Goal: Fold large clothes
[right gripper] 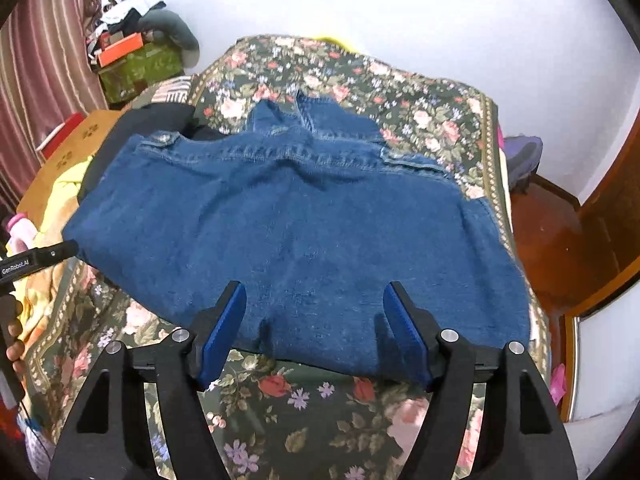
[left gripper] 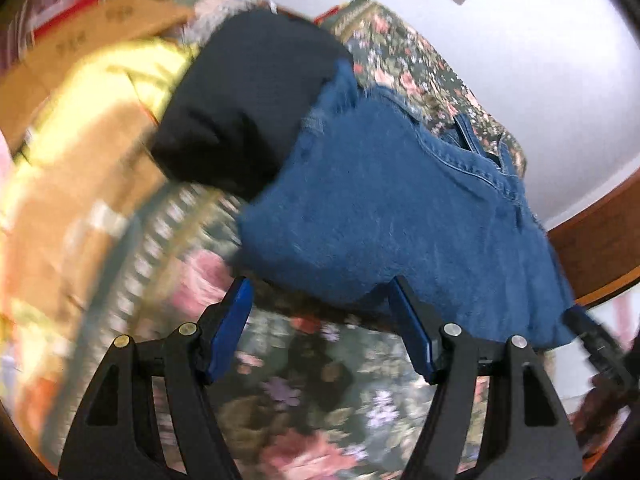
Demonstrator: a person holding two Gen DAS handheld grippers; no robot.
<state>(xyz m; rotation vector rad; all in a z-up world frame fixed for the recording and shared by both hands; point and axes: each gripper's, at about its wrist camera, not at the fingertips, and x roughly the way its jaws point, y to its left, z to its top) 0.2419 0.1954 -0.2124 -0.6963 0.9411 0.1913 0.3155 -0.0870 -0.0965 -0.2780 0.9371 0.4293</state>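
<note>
Home bedroom, bed with floral bedspread (right gripper: 420,92) against a white wall (right gripper: 460,20), striped curtain (right gripper: 44,52) far left, cluttered boxes (right gripper: 136,64) in the corner, wooden door (right gripper: 616,216) right.

Denim garment (right gripper: 296,224) on bedspread (right gripper: 424,96), beside box (right gripper: 72,148)

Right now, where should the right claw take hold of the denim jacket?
Take the denim jacket by its near right hem corner, coming in low from the near edge. It lies flat on the bed, and this corner sits closest to the open right claw.

Right gripper (right gripper: 316,300), jaws apart, seemingly above denim jacket (right gripper: 296,216).
</note>
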